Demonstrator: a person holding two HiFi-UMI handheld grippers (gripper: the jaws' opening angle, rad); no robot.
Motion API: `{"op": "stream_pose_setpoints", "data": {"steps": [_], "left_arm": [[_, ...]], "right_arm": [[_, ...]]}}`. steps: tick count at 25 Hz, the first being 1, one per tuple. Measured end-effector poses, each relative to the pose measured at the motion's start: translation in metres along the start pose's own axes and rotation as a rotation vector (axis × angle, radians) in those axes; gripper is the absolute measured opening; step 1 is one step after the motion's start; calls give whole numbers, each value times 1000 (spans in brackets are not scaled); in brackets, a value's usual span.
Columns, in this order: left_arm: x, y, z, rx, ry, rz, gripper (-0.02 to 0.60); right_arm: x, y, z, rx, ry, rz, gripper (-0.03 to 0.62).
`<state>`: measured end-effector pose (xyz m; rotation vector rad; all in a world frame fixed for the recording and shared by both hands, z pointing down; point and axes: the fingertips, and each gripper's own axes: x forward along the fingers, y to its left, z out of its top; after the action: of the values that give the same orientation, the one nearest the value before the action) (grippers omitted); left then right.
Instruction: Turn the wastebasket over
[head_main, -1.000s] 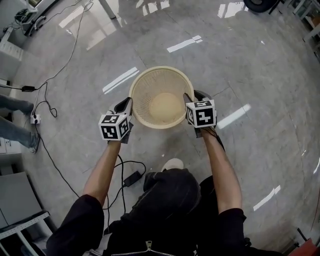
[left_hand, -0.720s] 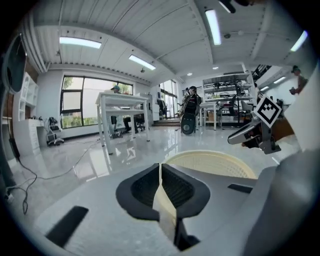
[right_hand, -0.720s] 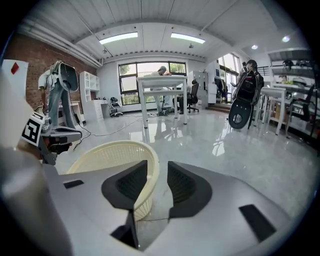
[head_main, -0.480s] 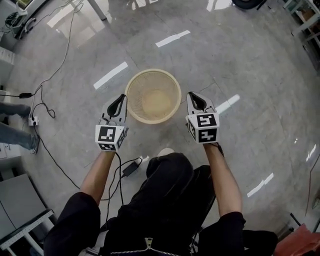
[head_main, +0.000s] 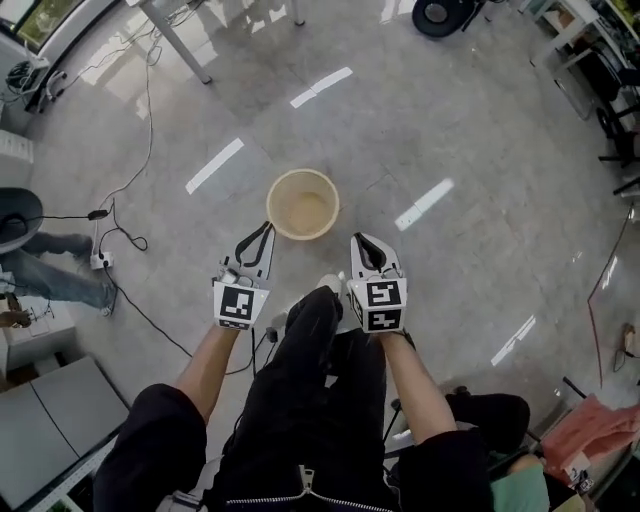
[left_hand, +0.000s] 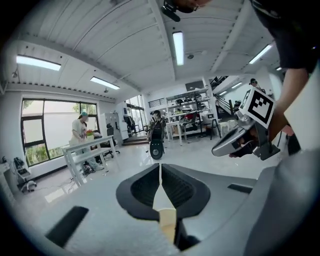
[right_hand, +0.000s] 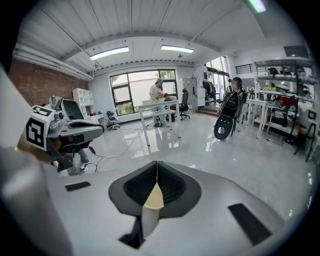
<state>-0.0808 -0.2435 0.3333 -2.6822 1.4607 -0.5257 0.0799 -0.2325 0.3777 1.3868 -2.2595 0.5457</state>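
Note:
The cream mesh wastebasket (head_main: 302, 204) stands upright on the grey floor, its mouth facing up. Both grippers hang high above the floor, nearer to me than the basket and apart from it. My left gripper (head_main: 267, 229) is shut with nothing in it; my right gripper (head_main: 361, 241) is shut and empty too. In the left gripper view the jaws (left_hand: 160, 170) meet in a thin line, and the basket (left_hand: 167, 220) shows as a cream patch behind them. The right gripper view shows its jaws (right_hand: 157, 167) closed, with the basket (right_hand: 154, 199) below.
Black cables (head_main: 130, 235) and a power strip (head_main: 100, 260) lie on the floor at the left, near another person's legs (head_main: 60, 265). A table leg (head_main: 180, 45) stands at the top left. A black round device (head_main: 438, 14) sits at the top. My own legs (head_main: 310, 340) are below the basket.
Both grippers have risen from the basket's rim and drawn back toward me. The head camera has risen, so the basket looks smaller. The basket stays upright on the floor.

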Motion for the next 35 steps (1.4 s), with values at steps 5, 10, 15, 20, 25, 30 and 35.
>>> {"op": "stream_pose_setpoints", "data": {"steps": [5,10,15,20,25,30,35], "left_arm": [[-60,-11,107,-51,20,-100,17],[-122,-8,168,-101,13,-137,17],[-180,6,171,-152,2,-118,17],[-229,2,166,-196,-32,-131,15],[-263,18,167,-191,-59,-131,15],[-293,37,164,-205,-82,-113,12],[-310,36,166,-207,-76,-135,12]], "right_arm": [[-105,41,64,19,21,-35,14],[-182,82,121,-65,-50,-69,14],[-207,136,136,-43,-76,-104,14],[-232,184,145,-23,-140,-176,11],[-243,223,156,1,-187,-202,9],[-245,261,156,-2,-201,-206,9],[-250,282,162,10,-215,-213,9]]}}
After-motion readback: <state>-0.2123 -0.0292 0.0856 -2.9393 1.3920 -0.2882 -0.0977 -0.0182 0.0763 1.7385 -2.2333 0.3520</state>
